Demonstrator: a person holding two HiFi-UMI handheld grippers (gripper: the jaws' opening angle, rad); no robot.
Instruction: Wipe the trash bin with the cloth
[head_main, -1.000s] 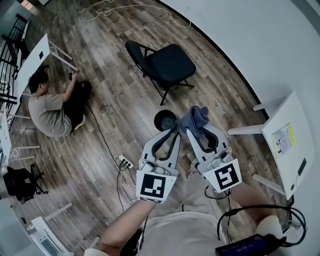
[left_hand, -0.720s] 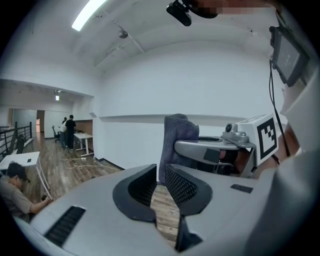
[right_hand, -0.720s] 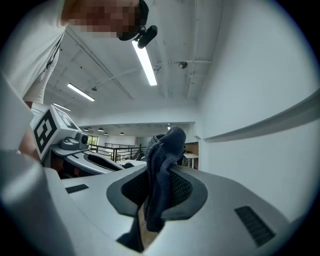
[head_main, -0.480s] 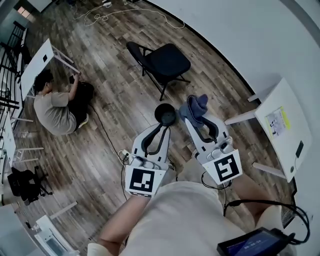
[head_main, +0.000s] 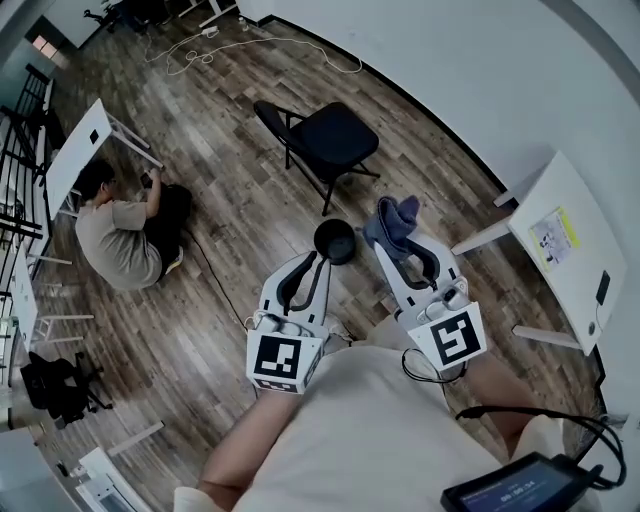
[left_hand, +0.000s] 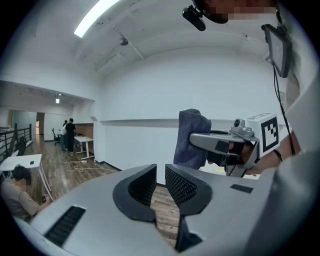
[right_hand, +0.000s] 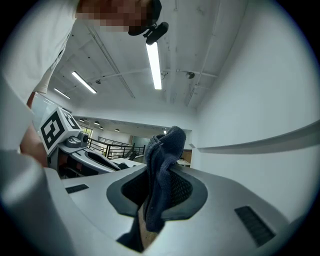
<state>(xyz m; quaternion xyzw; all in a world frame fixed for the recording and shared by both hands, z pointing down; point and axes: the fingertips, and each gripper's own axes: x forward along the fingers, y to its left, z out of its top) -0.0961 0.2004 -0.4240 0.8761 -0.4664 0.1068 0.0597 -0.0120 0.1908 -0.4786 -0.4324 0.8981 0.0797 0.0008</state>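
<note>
While the right claw (right_hand: 161, 186) is clamped on a dark blue cloth (right_hand: 162, 150), which stands bunched above its jaws and trails out below them, the left claw (left_hand: 160, 171) holds nothing. Its jaws stand a narrow gap apart, with only wooden floor (left_hand: 163, 206) showing through the slit.

Both claws are held side by side in front of the person, pointing roughly level at a white wall.

From the head view, the trash bin (head_main: 335, 240) is a small, dark, round container standing upright on the floor with its open mouth facing up. It sits just past the two claw tips, with the left claw's tip against its rim in the picture and the cloth just to its right. The bin appears to lie below the claws rather than level with them, so the cloth probably has to go down and slightly left to meet the rim. The right claw carries the cloth, and the left looks nearer the bin.

Neither gripper view shows the bin at all. How far the claws are above the bin cannot be judged, and its side wall and inside are too dark to make out.
</note>
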